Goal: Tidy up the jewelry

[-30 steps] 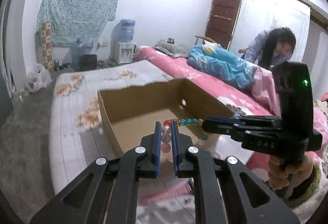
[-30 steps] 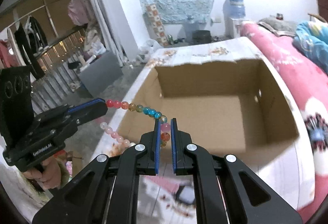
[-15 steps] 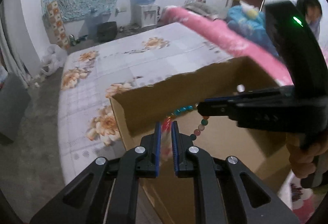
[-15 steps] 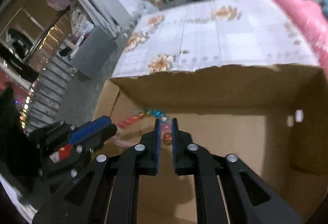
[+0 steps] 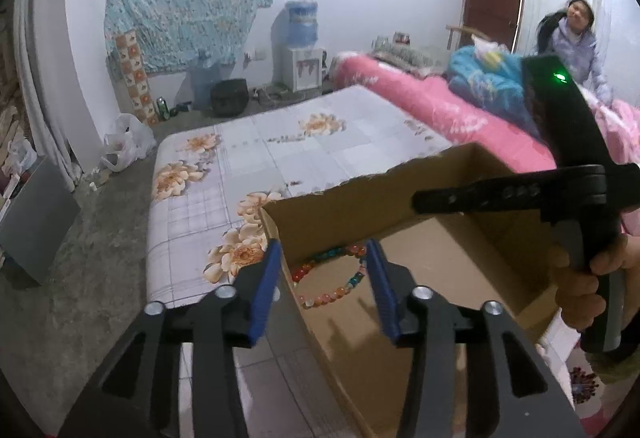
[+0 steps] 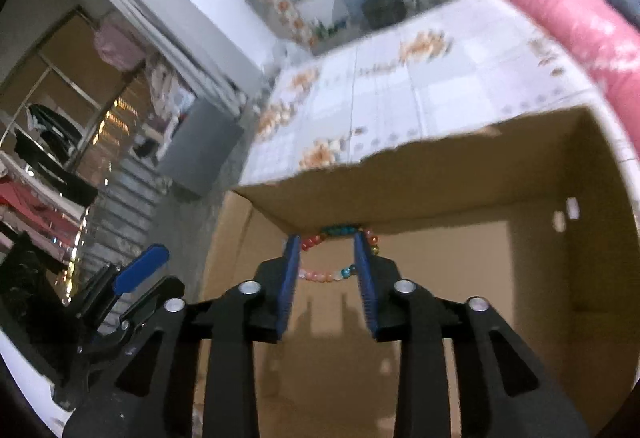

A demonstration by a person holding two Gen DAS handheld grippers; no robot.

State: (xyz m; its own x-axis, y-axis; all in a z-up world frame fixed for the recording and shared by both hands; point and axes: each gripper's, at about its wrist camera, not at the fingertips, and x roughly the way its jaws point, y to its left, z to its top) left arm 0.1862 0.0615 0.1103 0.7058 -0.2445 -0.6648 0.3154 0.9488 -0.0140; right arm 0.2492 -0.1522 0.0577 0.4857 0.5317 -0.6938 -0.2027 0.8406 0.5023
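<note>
The left gripper [image 5: 324, 270] has its blue pads spread and its jaws are opening — the beaded bracelet [image 5: 332, 276] shows in the gap between them but neither pad presses it. From the left wrist view the bracelet lies in the near-left corner of the cardboard box [image 5: 400, 197], against the left wall, and at three o'clock the right gripper [image 5: 424, 202] reaches in over the box, held by a hand [image 5: 588, 278]. Only this view shows a person [image 5: 576, 33] at one o'clock, behind the pink bedding [image 5: 460, 121], and the water dispenser [image 5: 300, 49] at twelve.

The right wrist view shows the right gripper's [image 6: 326, 258] jaws opening too, parted, with the bracelet [image 6: 340, 250] loose between them on the box [image 6: 440, 189] floor at the foot of the far wall. At eight o'clock it alone shows the left gripper's [image 6: 138, 274] blue pad from the side.
</note>
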